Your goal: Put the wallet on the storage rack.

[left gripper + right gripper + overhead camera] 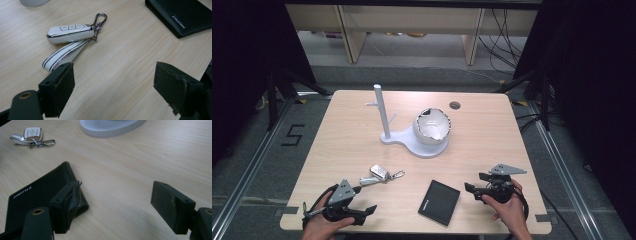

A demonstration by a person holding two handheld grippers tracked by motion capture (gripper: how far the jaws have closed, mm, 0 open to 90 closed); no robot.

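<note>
With both the left gripper [368, 209] and right gripper [470, 184] resting wide open and empty, no grasp has begun; the likely next move is closing on the white car-key fob [70, 33] or black leather wallet [439, 202], both lying nearside of the white key-stand base [412, 143].

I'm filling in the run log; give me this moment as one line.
left claw: open, empty, near key fob | right claw: open, empty, beside black wallet | white stand: untouched, mid-table
</note>
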